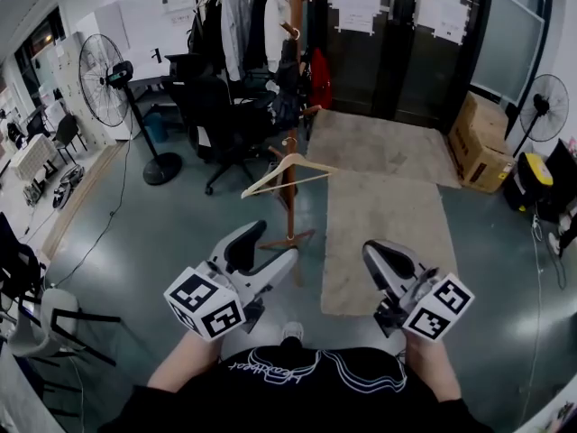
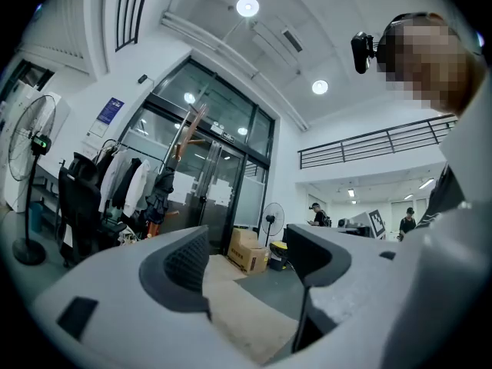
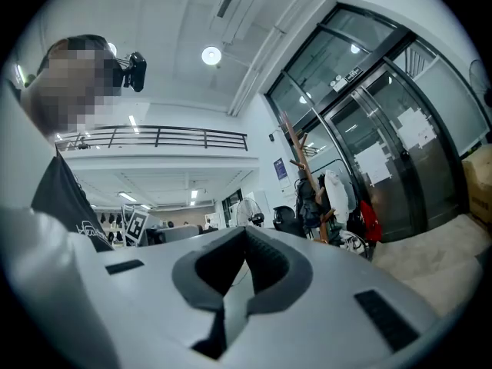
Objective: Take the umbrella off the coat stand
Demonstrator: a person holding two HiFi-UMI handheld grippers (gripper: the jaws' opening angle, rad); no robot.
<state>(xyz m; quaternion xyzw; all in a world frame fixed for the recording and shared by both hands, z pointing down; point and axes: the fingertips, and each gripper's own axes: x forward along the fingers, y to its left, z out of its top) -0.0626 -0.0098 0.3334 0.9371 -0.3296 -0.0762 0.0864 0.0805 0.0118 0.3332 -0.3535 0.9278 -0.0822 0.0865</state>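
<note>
The wooden coat stand [image 1: 296,106] rises in the middle of the floor ahead of me. A dark folded umbrella [image 1: 287,79] hangs high on it, beside a red item [image 1: 320,79], and a bare wooden hanger [image 1: 288,174] hangs lower down. My left gripper [image 1: 273,242] is held low and well short of the stand, open with nothing between its jaws. My right gripper [image 1: 374,249] is level beside it, shut and empty. In the left gripper view the umbrella [image 2: 161,194] shows far off on the stand [image 2: 188,133]. The right gripper view shows the stand [image 3: 296,152] too.
A black office chair [image 1: 221,115] and a rack of coats [image 1: 239,25] stand left of the stand, with a pedestal fan [image 1: 108,79] further left. A beige carpet [image 1: 388,206] lies to the right before dark glass doors [image 1: 406,34]. Cardboard boxes [image 1: 478,142] and a second fan [image 1: 544,106] are at far right.
</note>
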